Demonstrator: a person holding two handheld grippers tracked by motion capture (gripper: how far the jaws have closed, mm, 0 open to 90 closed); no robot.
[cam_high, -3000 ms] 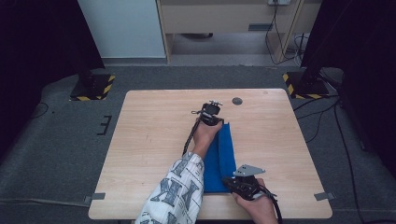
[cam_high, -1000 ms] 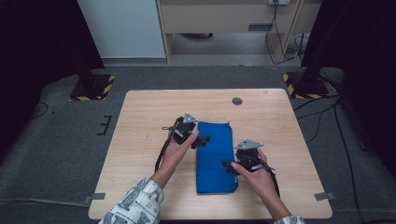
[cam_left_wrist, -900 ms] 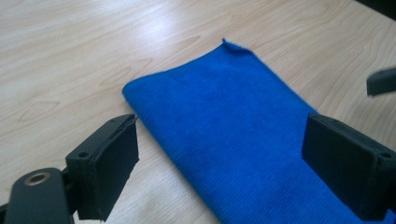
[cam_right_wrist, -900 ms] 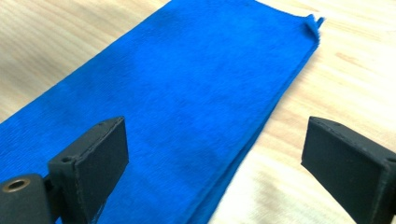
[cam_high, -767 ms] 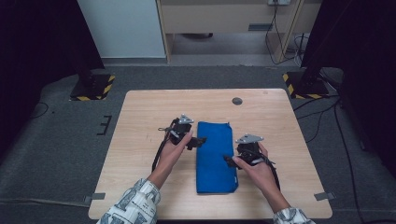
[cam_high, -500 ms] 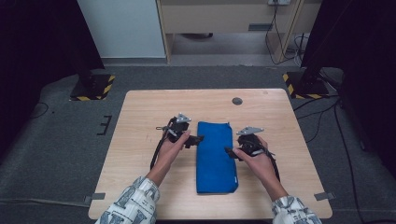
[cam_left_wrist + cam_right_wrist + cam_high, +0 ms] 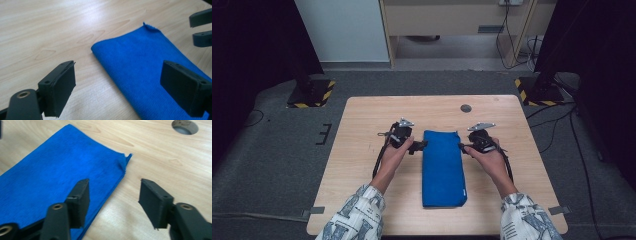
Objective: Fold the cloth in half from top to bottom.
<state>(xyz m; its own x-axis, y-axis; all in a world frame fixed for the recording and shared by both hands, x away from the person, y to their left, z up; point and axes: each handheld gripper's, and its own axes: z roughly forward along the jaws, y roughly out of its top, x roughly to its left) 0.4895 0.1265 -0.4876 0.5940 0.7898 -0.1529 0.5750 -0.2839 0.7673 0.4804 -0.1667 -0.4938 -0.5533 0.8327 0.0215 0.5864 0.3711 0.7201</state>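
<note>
The blue cloth (image 7: 443,167) lies folded into a long strip at the middle of the table (image 7: 362,130), its near end toward the person; that much of the folding looks done (another fold across its length probably remains); the left gripper (image 7: 421,146) stands spread wide at the cloth's left far corner; the right gripper (image 7: 461,146), jaws just closing yet apart, straddles its right edge, pinching nothing; beyond sits a round hole (image 7: 466,108).

One folded blue cloth (image 7: 442,167), two grippers — left gripper (image 7: 420,146), right gripper (image 7: 463,147), one table (image 7: 362,150)
</note>
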